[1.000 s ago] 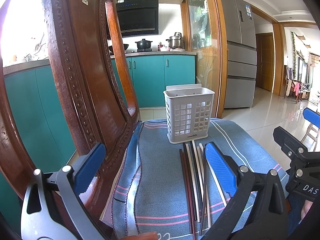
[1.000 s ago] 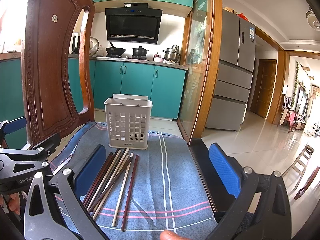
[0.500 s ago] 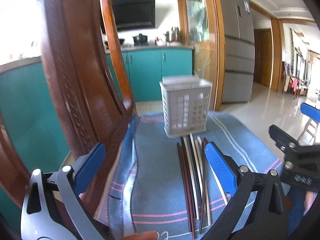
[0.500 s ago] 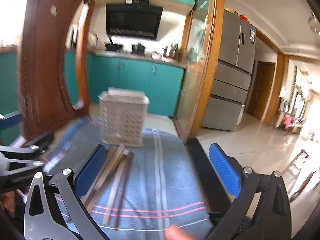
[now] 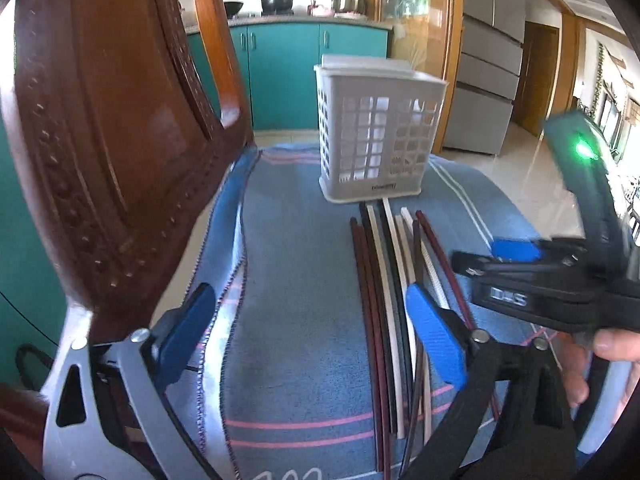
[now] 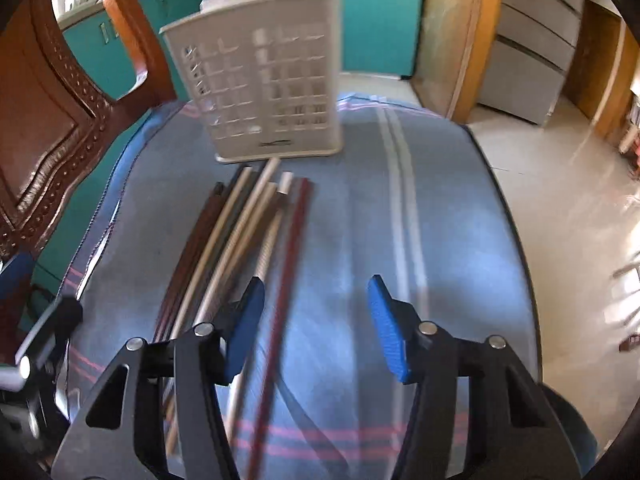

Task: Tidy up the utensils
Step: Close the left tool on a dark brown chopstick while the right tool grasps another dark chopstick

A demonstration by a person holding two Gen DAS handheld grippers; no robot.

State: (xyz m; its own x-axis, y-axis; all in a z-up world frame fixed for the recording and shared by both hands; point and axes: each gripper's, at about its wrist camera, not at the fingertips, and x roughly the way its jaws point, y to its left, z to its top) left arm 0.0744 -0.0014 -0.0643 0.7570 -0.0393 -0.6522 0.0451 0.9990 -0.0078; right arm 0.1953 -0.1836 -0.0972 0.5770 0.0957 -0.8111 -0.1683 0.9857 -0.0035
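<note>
Several chopsticks (image 5: pixel 394 296), dark red, black and white, lie side by side on a blue striped cloth (image 5: pixel 304 280), pointing at a white slotted utensil basket (image 5: pixel 378 136) that stands upright at the far end. They also show in the right wrist view (image 6: pixel 240 232), with the basket (image 6: pixel 264 80) behind them. My left gripper (image 5: pixel 308 336) is open and empty, low over the cloth, left of the chopsticks. My right gripper (image 6: pixel 316 320) is open and empty, straddling the rightmost dark red chopstick (image 6: pixel 286 272). It shows in the left wrist view (image 5: pixel 532 268), held by a hand.
A carved wooden chair back (image 5: pixel 112 140) rises close on the left. The cloth's right edge (image 6: pixel 516 240) drops to a tiled floor (image 6: pixel 568 184). Teal cabinets (image 5: pixel 304 68) and a fridge (image 5: pixel 488 56) stand behind.
Both grippers have tilted down and moved forward toward the chopsticks. The right gripper has swung left over the bundle and narrowed its opening somewhat.
</note>
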